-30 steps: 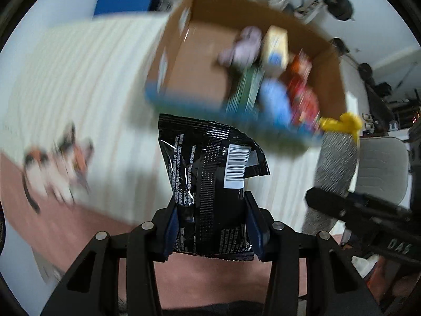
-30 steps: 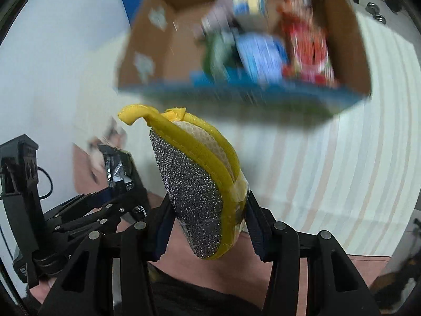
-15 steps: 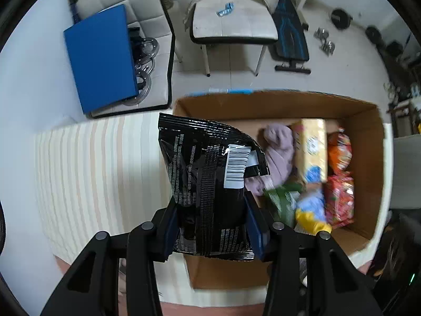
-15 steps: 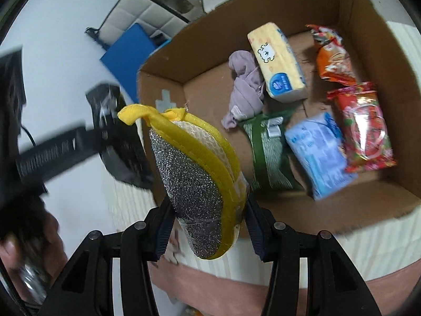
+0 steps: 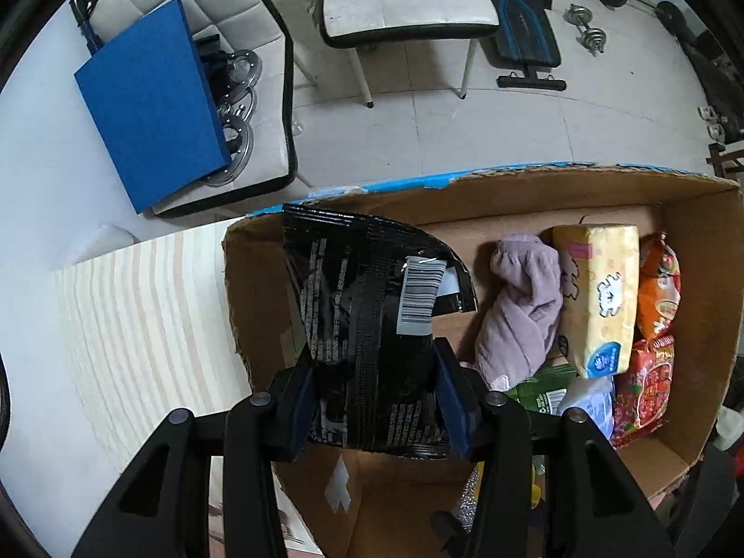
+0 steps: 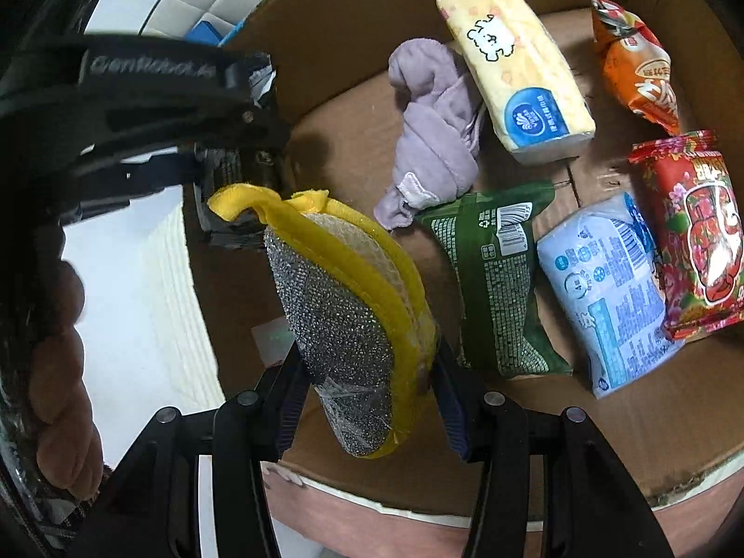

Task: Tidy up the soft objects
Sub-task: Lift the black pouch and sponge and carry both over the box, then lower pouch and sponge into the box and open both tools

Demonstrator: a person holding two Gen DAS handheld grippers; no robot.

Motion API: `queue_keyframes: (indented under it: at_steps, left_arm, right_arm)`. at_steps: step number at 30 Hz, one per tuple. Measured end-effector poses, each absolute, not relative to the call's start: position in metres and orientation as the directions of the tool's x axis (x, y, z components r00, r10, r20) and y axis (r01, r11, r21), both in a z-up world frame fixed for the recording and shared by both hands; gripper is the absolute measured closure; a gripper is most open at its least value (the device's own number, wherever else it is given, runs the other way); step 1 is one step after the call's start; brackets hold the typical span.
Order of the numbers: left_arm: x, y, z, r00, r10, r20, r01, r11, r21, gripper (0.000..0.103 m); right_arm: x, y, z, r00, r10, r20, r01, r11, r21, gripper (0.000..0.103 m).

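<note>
My left gripper (image 5: 376, 400) is shut on a black foil snack packet (image 5: 367, 321) and holds it over the left part of the open cardboard box (image 5: 697, 279). My right gripper (image 6: 367, 395) is shut on a yellow-edged silver scrubbing sponge (image 6: 344, 311) over the box's near left corner (image 6: 325, 46). In the box lie a lilac cloth (image 6: 432, 130), a yellow tissue pack (image 6: 516, 60), a green packet (image 6: 497, 283), a pale blue packet (image 6: 604, 293), a red packet (image 6: 693, 232) and an orange packet (image 6: 637, 79). The left gripper's arm (image 6: 153, 88) shows at the upper left of the right wrist view.
The box stands on a cream striped cloth (image 5: 139, 325). Beyond the table are a white chair (image 5: 404, 4), a blue board (image 5: 149, 102) on another seat, a bench and dumbbells (image 5: 586, 32) on the tiled floor.
Both grippers have moved forward from the striped cloth to over the box, each still holding its object. The box contents now lie directly below.
</note>
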State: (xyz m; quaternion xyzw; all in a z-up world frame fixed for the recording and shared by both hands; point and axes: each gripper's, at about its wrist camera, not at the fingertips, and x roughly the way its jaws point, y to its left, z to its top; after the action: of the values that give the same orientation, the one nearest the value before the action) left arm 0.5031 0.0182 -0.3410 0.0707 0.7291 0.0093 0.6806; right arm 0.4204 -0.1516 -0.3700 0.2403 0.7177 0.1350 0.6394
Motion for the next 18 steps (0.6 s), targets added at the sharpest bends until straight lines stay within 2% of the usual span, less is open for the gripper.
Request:
queue_keyframes:
  at_steps: [6,8,10,11,12,14,16,18]
  left_arm:
    - [0.506,0.018,-0.342,-0.064,0.100,-0.993,0.070,0.993,0.095,0.056]
    - [0.506,0.019,-0.340,-0.053,0.093,-0.994,0.061,0.994,0.089,0.048]
    - [0.506,0.019,-0.334,-0.035,0.089,-0.995,0.056,0.995,0.087,0.047]
    - [0.506,0.020,-0.332,-0.030,0.093,-0.995,0.054,0.994,0.091,0.039]
    - [0.506,0.019,-0.329,-0.024,0.091,-0.996,0.056,0.994,0.089,0.023]
    - [0.505,0.018,-0.324,-0.003,0.099,-0.995,0.062,0.993,0.098,0.011]
    - [0.504,0.016,-0.319,0.014,0.107,-0.994,0.066,0.992,0.108,0.010]
    - [0.502,0.016,-0.316,0.020,0.101,-0.995,0.065,0.993,0.103,0.009]
  right_arm:
    - [0.422,-0.140,-0.377,-0.075,0.500,-0.863,0.167,0.859,0.483,0.044]
    - [0.421,-0.139,-0.375,-0.078,0.495,-0.866,0.160,0.863,0.479,0.043]
    - [0.420,-0.136,-0.372,-0.080,0.484,-0.871,0.152,0.870,0.470,0.040]
    - [0.419,-0.135,-0.370,-0.076,0.479,-0.875,0.147,0.873,0.465,0.040]
    - [0.419,-0.134,-0.369,-0.073,0.476,-0.876,0.142,0.875,0.464,0.040]
    - [0.417,-0.132,-0.366,-0.075,0.473,-0.878,0.135,0.877,0.461,0.039]
    - [0.414,-0.129,-0.362,-0.073,0.464,-0.883,0.126,0.882,0.454,0.031]
    - [0.412,-0.129,-0.358,-0.064,0.453,-0.889,0.117,0.888,0.444,0.029]
